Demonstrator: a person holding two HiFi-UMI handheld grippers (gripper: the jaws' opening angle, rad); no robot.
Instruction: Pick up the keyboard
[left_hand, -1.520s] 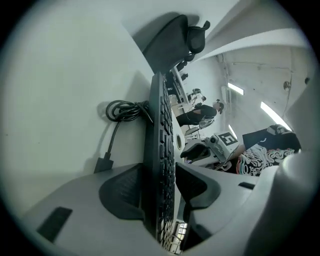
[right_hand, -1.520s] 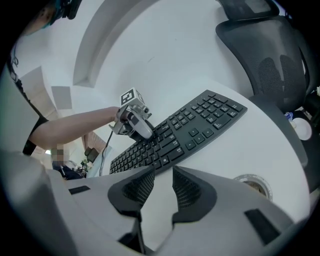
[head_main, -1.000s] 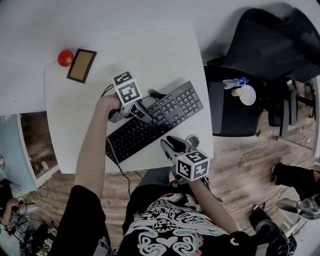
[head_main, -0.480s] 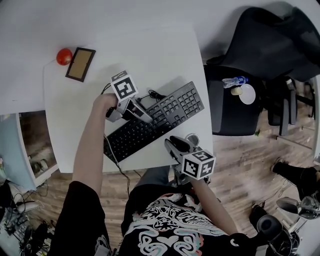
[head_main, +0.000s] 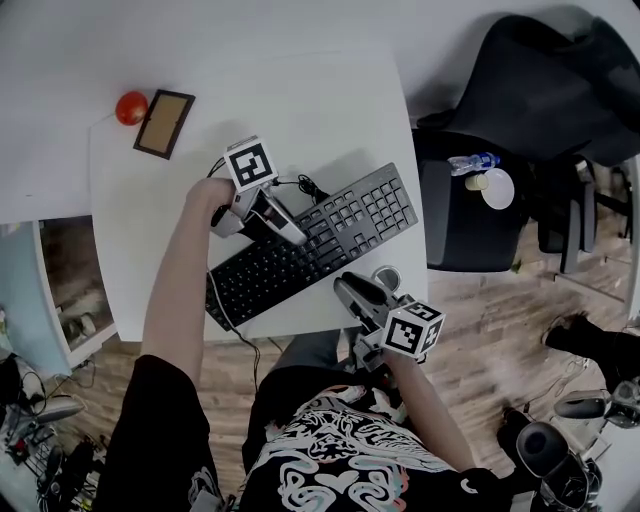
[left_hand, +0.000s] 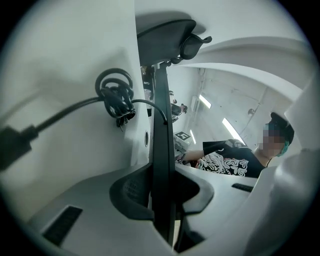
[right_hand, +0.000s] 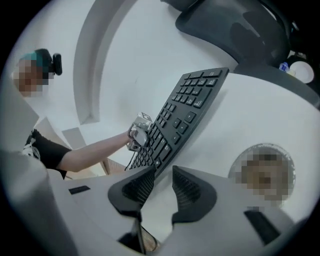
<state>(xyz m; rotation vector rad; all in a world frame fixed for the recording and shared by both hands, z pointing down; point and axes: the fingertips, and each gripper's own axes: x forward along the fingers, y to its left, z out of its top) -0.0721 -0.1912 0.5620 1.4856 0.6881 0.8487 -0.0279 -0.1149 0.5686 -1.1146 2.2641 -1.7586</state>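
Observation:
The black keyboard (head_main: 320, 240) lies slantwise on the white table (head_main: 300, 110). My left gripper (head_main: 278, 224) is at its far long edge and shut on it. In the left gripper view the keyboard (left_hand: 162, 150) stands edge-on between the two pads, which press on it. Its cable (left_hand: 115, 95) is bundled in a coil just behind. My right gripper (head_main: 358, 292) hangs at the near long edge, jaws open with nothing between them. In the right gripper view my right gripper (right_hand: 162, 187) shows a bare gap, with the keyboard (right_hand: 187, 107) just ahead of it.
A red ball (head_main: 131, 107) and a brown framed board (head_main: 164, 124) sit at the table's far left. A small round object (head_main: 386, 277) lies by the right gripper. Right of the table are a black office chair (head_main: 540, 90) and a dark stand holding a bottle (head_main: 470, 164).
The left gripper has rolled and its jaws have closed on the keyboard's far edge. The right gripper has rolled and slipped slightly toward the table's front edge.

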